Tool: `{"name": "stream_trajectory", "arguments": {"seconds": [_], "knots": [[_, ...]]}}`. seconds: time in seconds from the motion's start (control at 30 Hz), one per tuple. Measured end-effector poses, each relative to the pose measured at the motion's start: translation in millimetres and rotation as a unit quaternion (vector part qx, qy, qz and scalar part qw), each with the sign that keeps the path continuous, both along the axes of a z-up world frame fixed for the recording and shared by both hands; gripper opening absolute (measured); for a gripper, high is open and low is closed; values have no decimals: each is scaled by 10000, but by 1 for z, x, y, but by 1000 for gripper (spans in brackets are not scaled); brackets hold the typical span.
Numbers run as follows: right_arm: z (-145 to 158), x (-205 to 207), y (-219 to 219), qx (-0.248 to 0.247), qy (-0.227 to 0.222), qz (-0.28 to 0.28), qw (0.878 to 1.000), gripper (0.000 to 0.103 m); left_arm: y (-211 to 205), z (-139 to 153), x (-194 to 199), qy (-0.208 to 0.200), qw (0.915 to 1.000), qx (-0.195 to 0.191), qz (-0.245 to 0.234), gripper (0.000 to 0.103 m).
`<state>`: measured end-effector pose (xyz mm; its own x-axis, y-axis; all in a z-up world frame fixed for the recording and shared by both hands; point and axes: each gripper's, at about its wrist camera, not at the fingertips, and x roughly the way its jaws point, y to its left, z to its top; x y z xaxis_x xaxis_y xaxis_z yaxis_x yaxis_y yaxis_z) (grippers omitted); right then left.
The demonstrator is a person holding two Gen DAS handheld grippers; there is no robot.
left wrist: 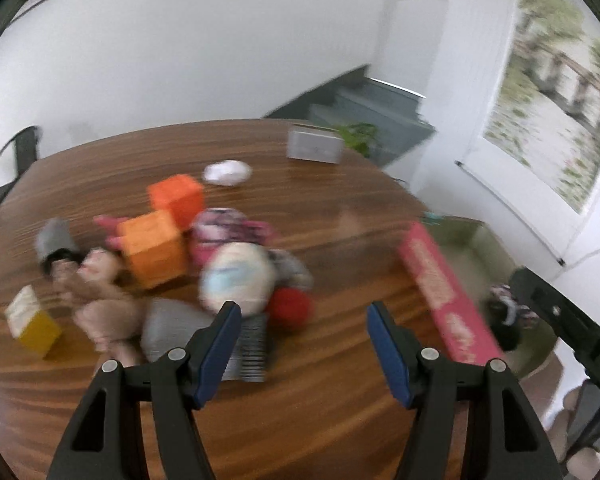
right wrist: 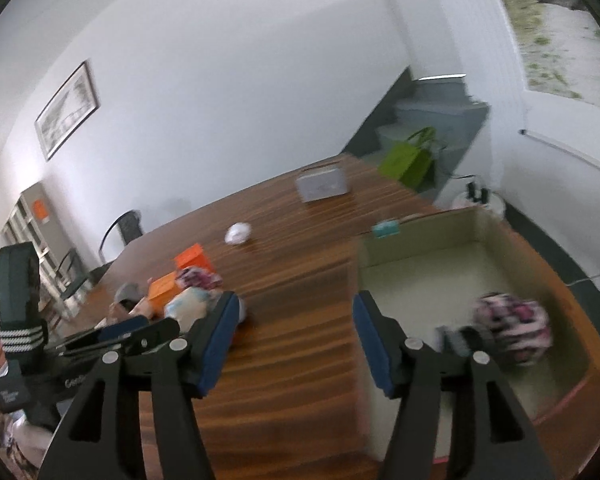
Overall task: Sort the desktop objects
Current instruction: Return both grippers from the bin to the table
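My left hand-held gripper (left wrist: pixel 300 312) is released, its jaws spread wide and nothing between them. It hovers above the table (left wrist: pixel 320 420), tilted down toward the heap, I think so that I can choose the next thing. Just in front of its left finger lie a pale round bundle (left wrist: pixel 236 276) and a red ball (left wrist: pixel 290 308), touching each other. Farther ahead and to the left stand two orange boxes (left wrist: pixel 154 250), with a yellow block (left wrist: pixel 32 326) well off to the left. To the right, a long pink box (left wrist: pixel 444 292) leans at the edge of the cardboard box (left wrist: pixel 472 240).

My right hand-held gripper (right wrist: pixel 294 304) is also released and empty. It hangs over the near wall of the cardboard box (right wrist: pixel 420 280), probably because this box collects the sorted things. Inside it, to the right of the fingers, rests a pink patterned pouch (right wrist: pixel 512 326) beside a dark object I cannot identify. Most objects are not yet sorted. The pictures are blurred, so small details stay uncertain.
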<state>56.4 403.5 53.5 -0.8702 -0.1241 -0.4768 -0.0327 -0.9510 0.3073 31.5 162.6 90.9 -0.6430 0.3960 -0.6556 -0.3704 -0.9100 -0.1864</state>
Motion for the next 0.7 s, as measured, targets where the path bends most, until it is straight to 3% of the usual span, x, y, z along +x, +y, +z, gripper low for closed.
{"name": "stream_trajectory", "arguments": {"seconds": [0.17, 0.2, 0.23, 0.3, 0.43, 0.53, 0.7], "knots": [[-9, -17, -36, 5, -175, 403, 9990, 66, -54, -7, -10, 57, 9977, -186, 646, 67], [-11, -20, -42, 15, -214, 467, 9987, 67, -64, -9, -11, 62, 9968, -217, 768, 72], [-13, -23, -47, 28, -257, 521, 9983, 67, -77, -12, -12, 54, 9956, -234, 903, 83], [-19, -27, -56, 43, -352, 617, 9975, 69, -104, -18, -12, 103, 9923, -255, 1204, 86], [-33, -37, -70, 23, -604, 759, 9953, 69, -156, -32, -21, -114, 9815, -247, 1893, 86], [-39, -44, -80, 5, -693, 880, 9937, 69, -185, -41, -31, -351, 9683, -83, 2470, 86], [-48, -49, -96, 177, -740, 1014, 9919, 69, -196, -57, -44, -639, 9591, -195, 2752, 86]]}}
